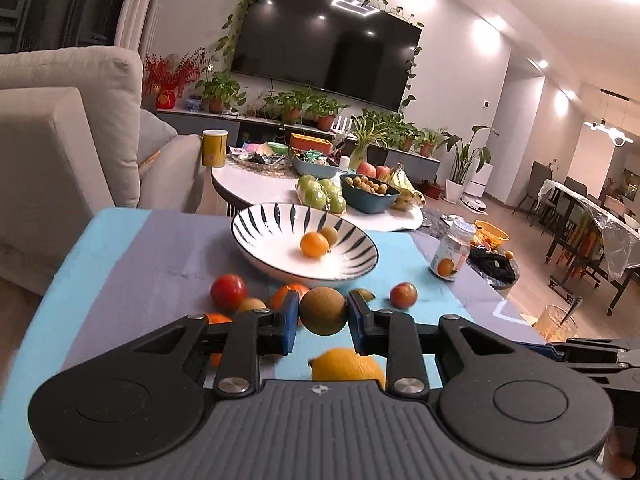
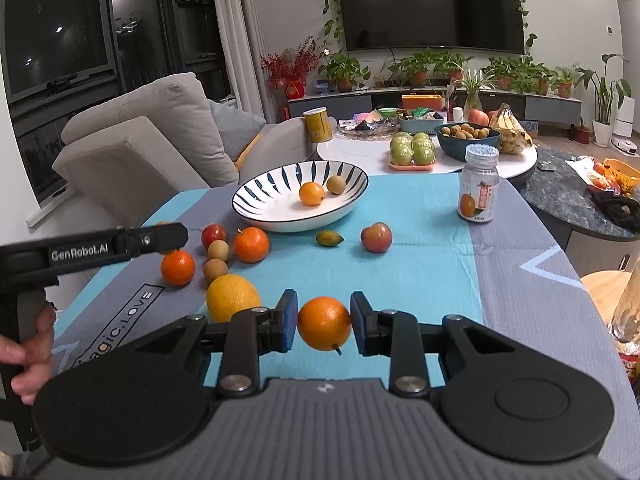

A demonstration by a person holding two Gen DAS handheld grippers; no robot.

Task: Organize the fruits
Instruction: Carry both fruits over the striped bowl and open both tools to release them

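striped bowl (image 2: 256, 208) at far end of the mat, holds two fruits. right gripper (image 2: 324, 322) pinches small orange (image 2: 324, 323); left gripper (image 1: 323, 312) pinches brown longan (image 1: 323, 311). risk: round skins slipping from pads mid-carry, rolling off table.

A clear bottle (image 2: 478, 186) with an orange label stands upright on the blue-and-grey cloth (image 2: 424, 240). Beyond the bottle, a white round tabletop (image 2: 360, 152) carries a yellow canister (image 2: 318, 125). A wall television (image 2: 434, 4) hangs above it; left of the bottle, a beige sofa (image 2: 160, 136).
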